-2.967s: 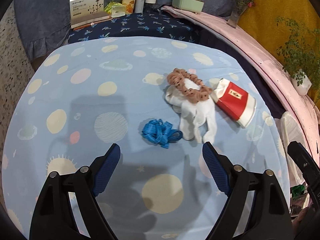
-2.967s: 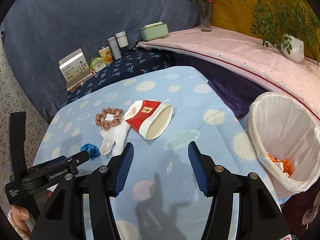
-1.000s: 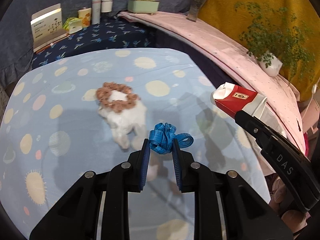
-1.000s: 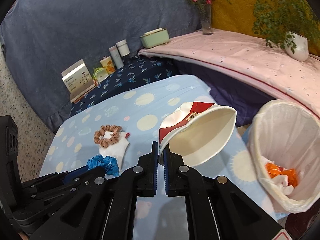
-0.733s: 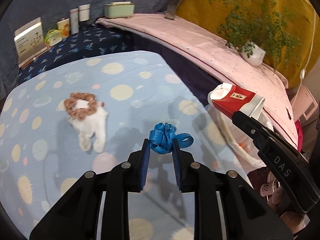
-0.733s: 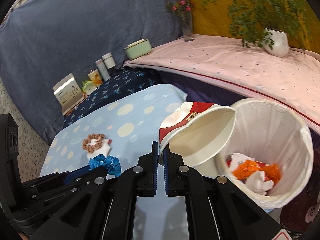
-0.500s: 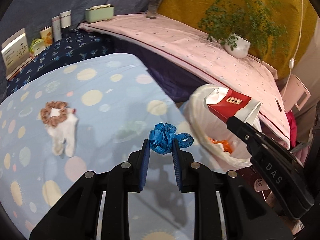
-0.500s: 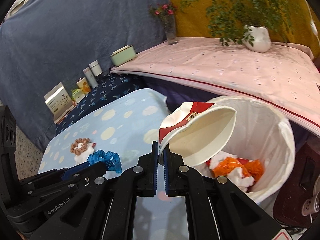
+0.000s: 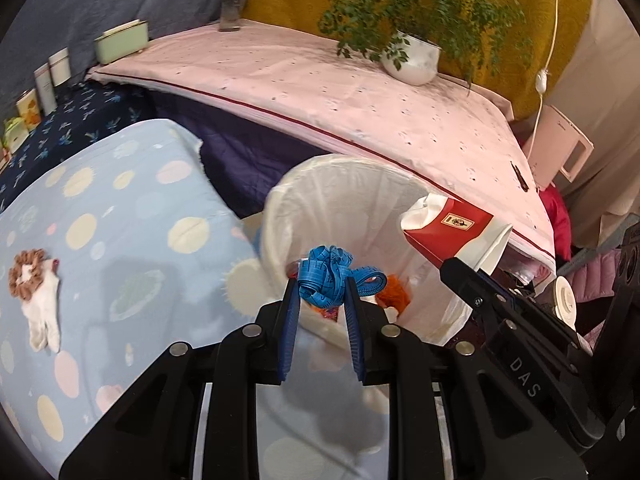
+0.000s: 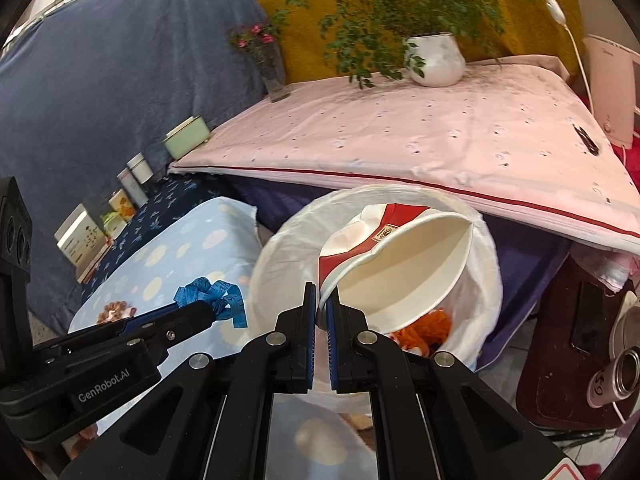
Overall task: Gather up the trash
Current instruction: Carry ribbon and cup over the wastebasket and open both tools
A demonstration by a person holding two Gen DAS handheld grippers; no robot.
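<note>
A: Pale-blue dotted bedspread lower left; the left gripper pinches a crumpled blue measuring tape at the white-lined bin rim, mid-frame.

B: The right gripper clamps a red-and-white paper cup over it. Centre both, then release.

There's a white glove with a brown scrunchie lying on it on my spotty blue sheet, plus a potted plant and flower vase on the pink cover.
</note>
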